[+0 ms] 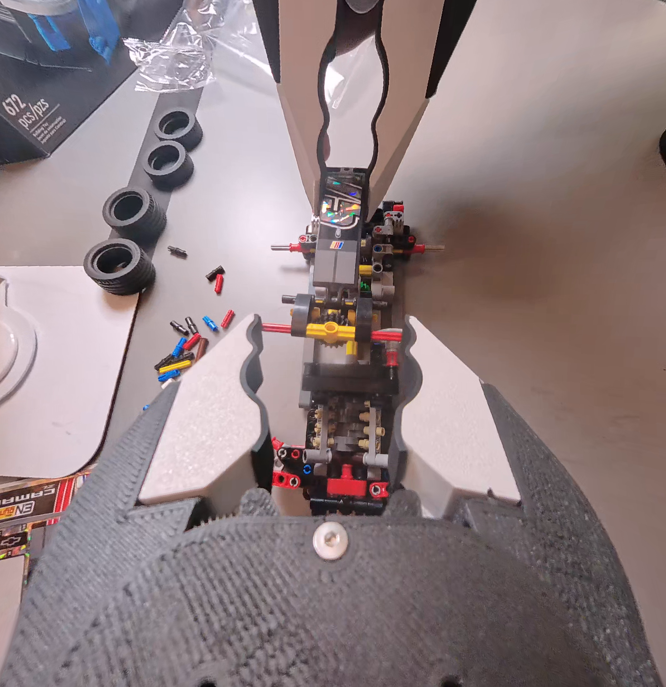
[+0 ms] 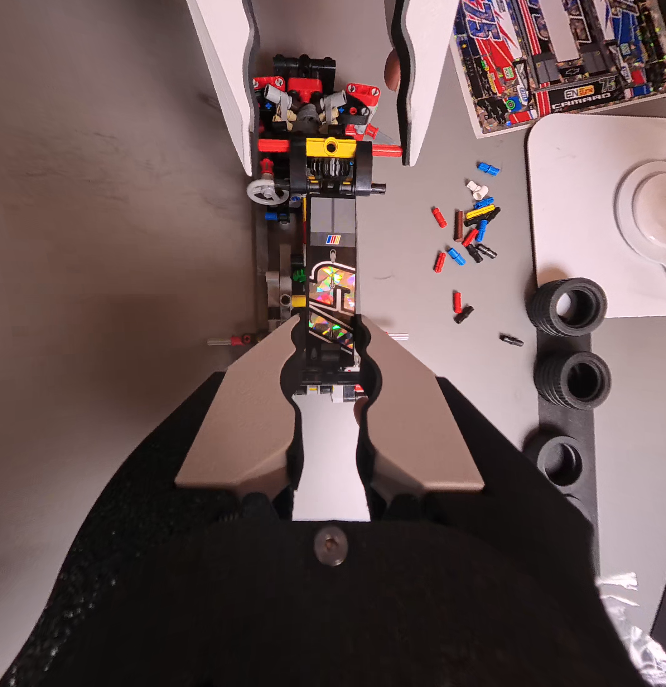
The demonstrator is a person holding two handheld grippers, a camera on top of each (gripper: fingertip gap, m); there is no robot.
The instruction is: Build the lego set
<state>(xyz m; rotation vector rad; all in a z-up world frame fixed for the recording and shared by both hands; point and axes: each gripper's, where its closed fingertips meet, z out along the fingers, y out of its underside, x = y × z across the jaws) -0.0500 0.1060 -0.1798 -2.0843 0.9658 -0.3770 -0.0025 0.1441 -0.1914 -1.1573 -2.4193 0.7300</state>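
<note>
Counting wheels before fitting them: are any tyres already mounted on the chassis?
No: all four tyres lie loose beside the chassis, whose axle ends are bare.

Left tool [image 1: 333,327], white angular fingers with dark wavy pads on a grey textured body: fingers spread wide, pointing forward and level, nothing pinched between the pads. Right tool [image 2: 329,323], same white fingers on a black body: fingers drawn close, tips pressed against both sides of a narrow dark panel [image 2: 333,260]. Contact appears firm, though shadow obscures the pads.
</note>
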